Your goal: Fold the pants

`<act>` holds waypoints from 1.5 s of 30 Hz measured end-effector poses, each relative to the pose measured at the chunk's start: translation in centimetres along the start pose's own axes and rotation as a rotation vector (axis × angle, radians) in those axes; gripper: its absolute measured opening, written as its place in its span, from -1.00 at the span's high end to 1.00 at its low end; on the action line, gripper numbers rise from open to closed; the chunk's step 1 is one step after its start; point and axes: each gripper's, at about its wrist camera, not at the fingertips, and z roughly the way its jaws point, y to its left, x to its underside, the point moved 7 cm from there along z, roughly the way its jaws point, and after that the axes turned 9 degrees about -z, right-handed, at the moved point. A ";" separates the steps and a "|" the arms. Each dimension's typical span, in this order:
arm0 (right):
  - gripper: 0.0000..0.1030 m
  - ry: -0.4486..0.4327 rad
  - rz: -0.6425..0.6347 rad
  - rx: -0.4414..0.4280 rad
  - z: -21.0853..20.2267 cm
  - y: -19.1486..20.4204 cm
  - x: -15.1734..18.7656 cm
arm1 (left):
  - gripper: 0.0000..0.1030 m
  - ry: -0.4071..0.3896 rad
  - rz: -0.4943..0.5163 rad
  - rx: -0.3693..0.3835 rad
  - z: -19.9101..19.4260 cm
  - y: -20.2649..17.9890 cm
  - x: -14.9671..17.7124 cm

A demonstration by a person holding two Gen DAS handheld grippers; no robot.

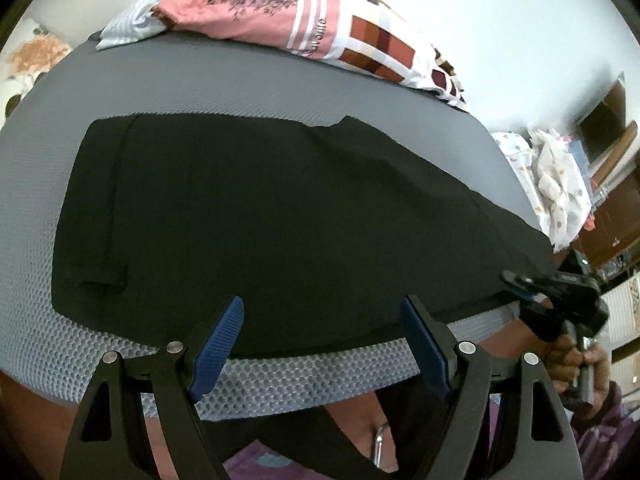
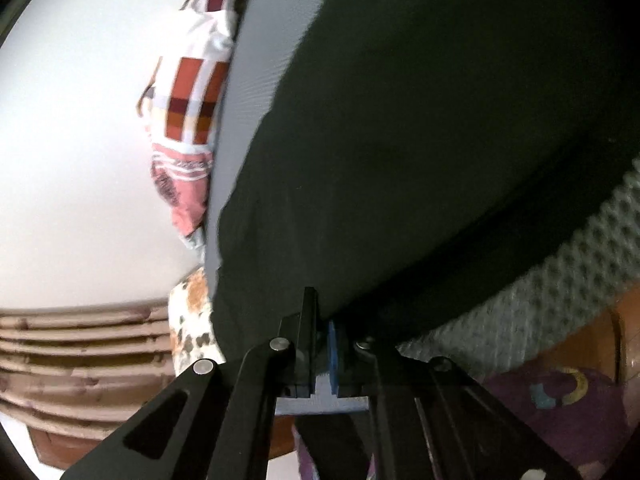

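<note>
The black pants point(image 1: 280, 216) lie spread flat on the grey honeycomb-textured mattress point(image 1: 248, 84) of the bed, filling most of its top, with their near hem running along the mattress's front edge. My left tongs point(image 1: 322, 322) hang over that near edge with the blue pads wide apart; nothing sits between them, and the pads are above the cloth, not touching it as far as I can tell. On the far side a band of bare mattress stays open between the pants and a heap of patterned bedding point(image 1: 312, 28), pink and checked, pushed against the white wall point(image 1: 500, 12). To the left of the pants there is also a strip of bare mattress. My right tongs point(image 1: 516, 282) show at the right end of the pants in the left wrist view, gripped in my hand point(image 1: 580, 360), right at the mattress's corner. The right wrist view gives what the left cannot: those tongs point(image 2: 322, 344) are closed tight, pads pinched together at the edge of the black cloth point(image 2: 400, 140), which seems caught between them, though blur hides the exact bite. It also shows a flowered pillow point(image 2: 192, 320) just past the corner. Only the left wrist view shows the white spotted cloth point(image 1: 560, 196) piled beyond the bed's right end.
</note>
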 end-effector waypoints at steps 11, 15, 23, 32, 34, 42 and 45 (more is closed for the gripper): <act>0.94 0.070 0.053 0.010 0.0 -2.1 1.8 | -0.54 0.061 -0.009 -0.048 1.6 1.2 0.7; 0.89 0.081 0.083 -0.021 0.2 -2.3 1.8 | -0.54 0.082 -0.016 -0.062 2.3 1.7 1.0; 0.45 -0.012 0.031 -0.056 -3.6 -2.7 -0.5 | -0.57 0.084 0.009 -0.089 2.7 1.9 1.2; 0.78 -0.321 0.070 0.022 -15.8 -10.1 -8.4 | -0.57 0.086 0.000 -0.083 2.9 1.8 1.2; 0.82 -0.373 0.074 0.056 -17.8 -11.3 -9.6 | -0.57 0.086 -0.005 -0.076 2.8 2.0 1.2; 0.94 -0.522 0.158 0.077 -24.4 -16.4 -11.8 | -0.61 0.085 0.012 -0.078 3.0 1.9 1.1; 0.94 -0.541 0.163 0.067 -24.7 -16.7 -12.3 | -0.63 0.085 0.025 -0.082 3.0 1.8 1.1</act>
